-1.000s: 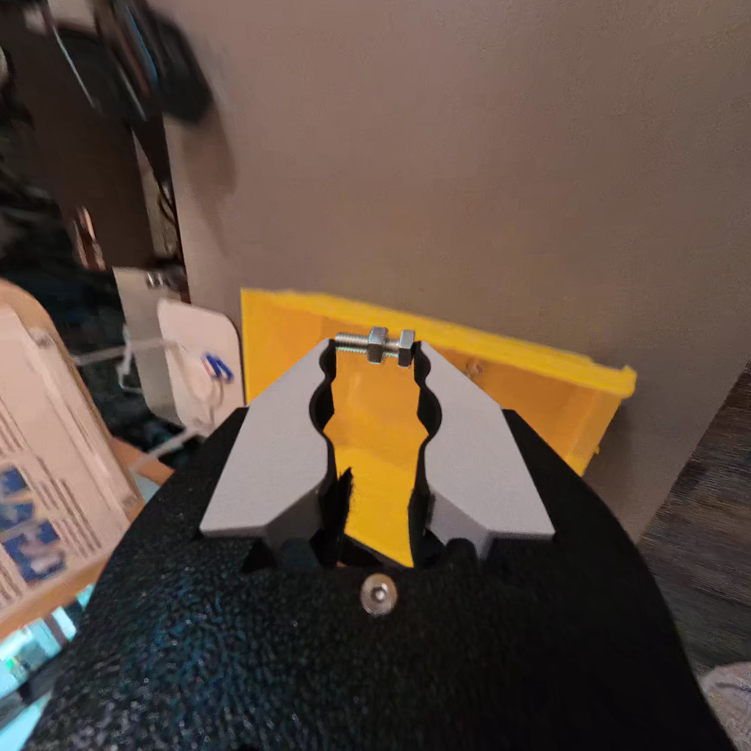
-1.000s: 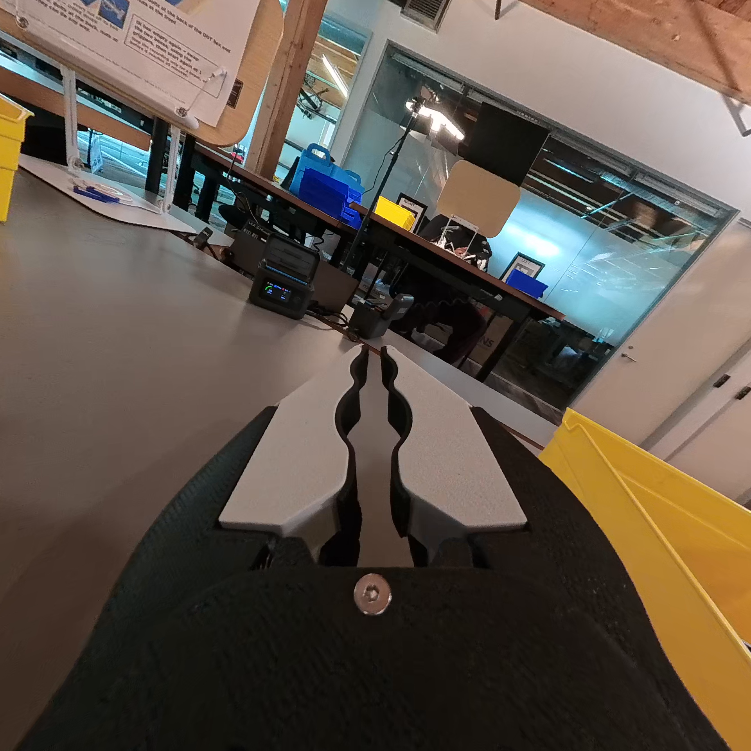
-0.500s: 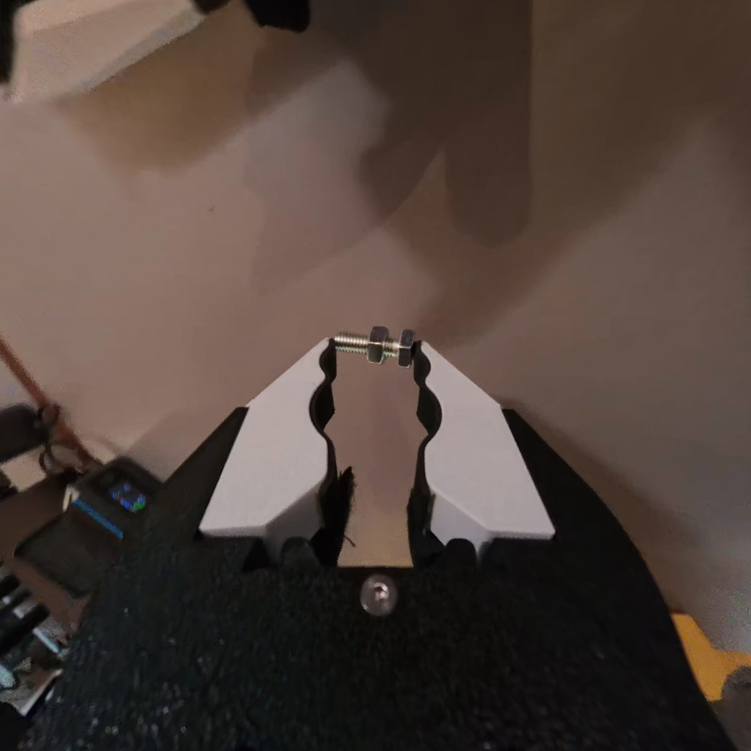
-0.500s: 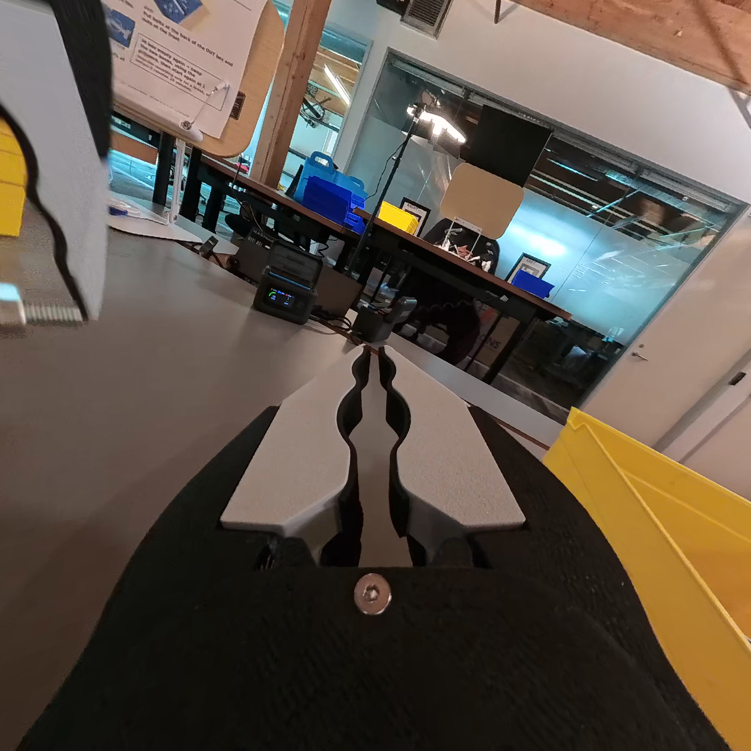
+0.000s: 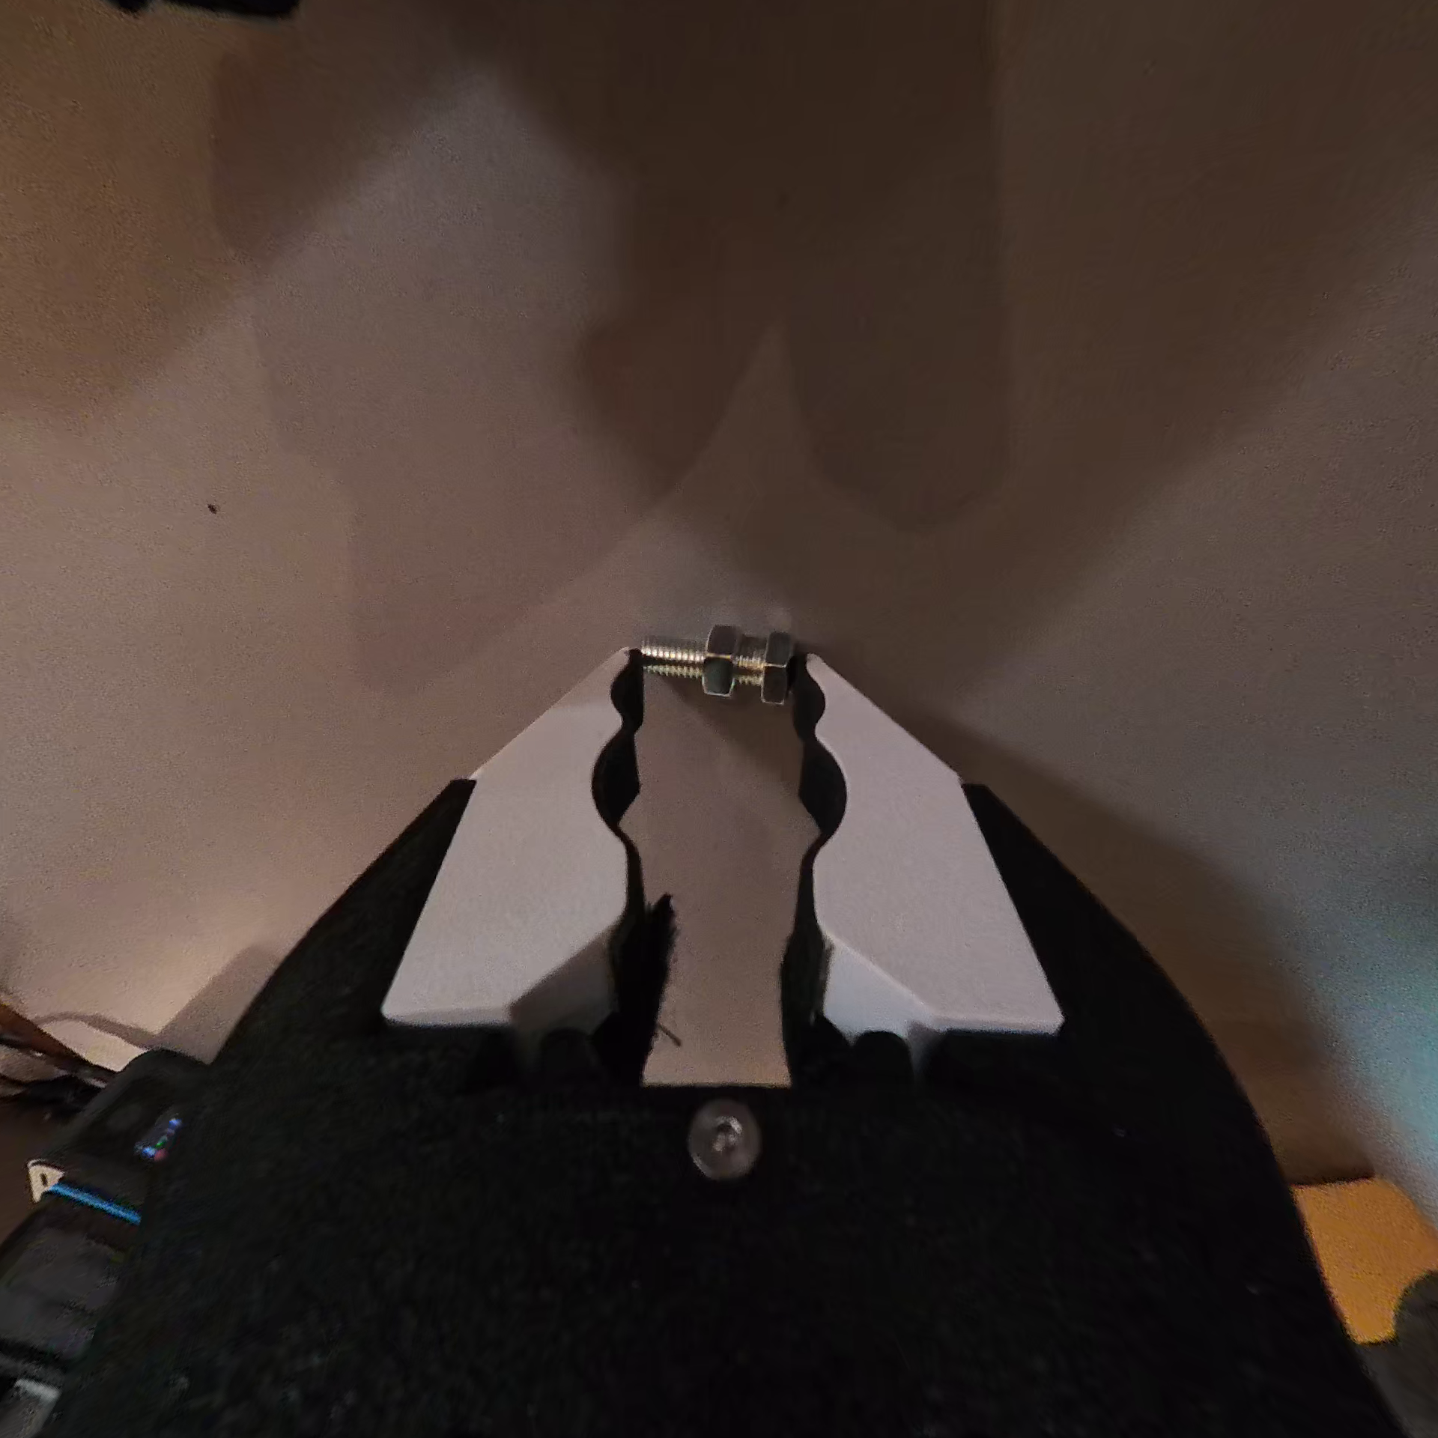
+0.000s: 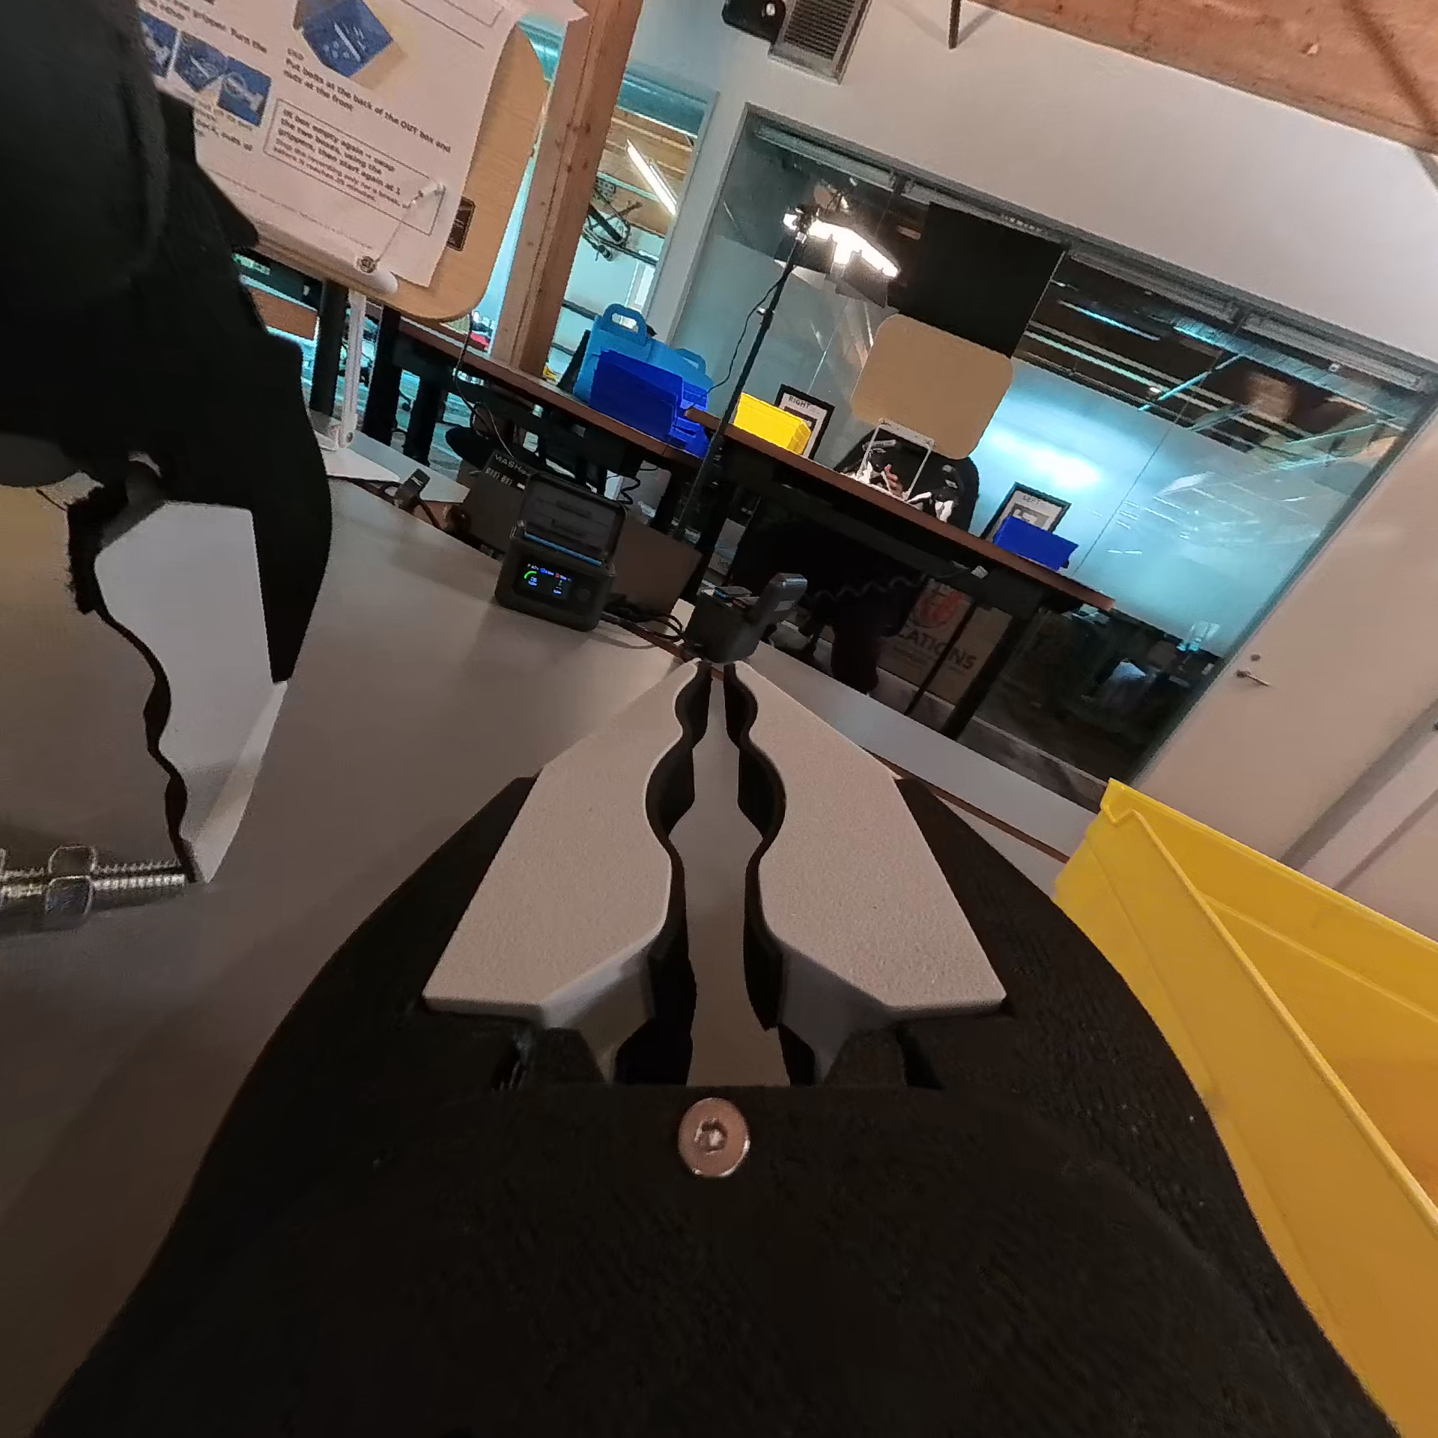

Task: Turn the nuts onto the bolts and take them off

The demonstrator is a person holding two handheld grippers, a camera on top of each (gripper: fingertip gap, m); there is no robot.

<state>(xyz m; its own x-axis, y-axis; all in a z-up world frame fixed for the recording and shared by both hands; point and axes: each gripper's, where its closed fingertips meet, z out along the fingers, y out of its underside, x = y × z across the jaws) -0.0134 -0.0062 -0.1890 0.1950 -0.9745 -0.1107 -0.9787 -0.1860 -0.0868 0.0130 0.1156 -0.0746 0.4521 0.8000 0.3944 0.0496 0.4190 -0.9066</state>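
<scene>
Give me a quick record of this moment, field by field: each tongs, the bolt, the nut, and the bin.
left tongs: shut on the bolt, gripping it end to end
bolt: horizontal, just above the grey table
nut: threaded on, near the head
right tongs: nearly closed, holding nothing
yellow bin: right of the right tongs

A silvery threaded bolt (image 5: 675, 658) lay crosswise, level, spanning the gap at the very tips of the left gripper (image 5: 716, 668), its hexagonal head against the right fingertip and its threaded end reaching the left one. A hexagonal nut (image 5: 720, 660) sat on the shank close to the head, a short stretch of thread showing between them. Bolt and nut were held above the grey desk (image 5: 389, 389), touching nothing else. From the right wrist view the same bolt (image 6: 117, 887) and nut (image 6: 68, 895) appeared at the far left edge.
</scene>
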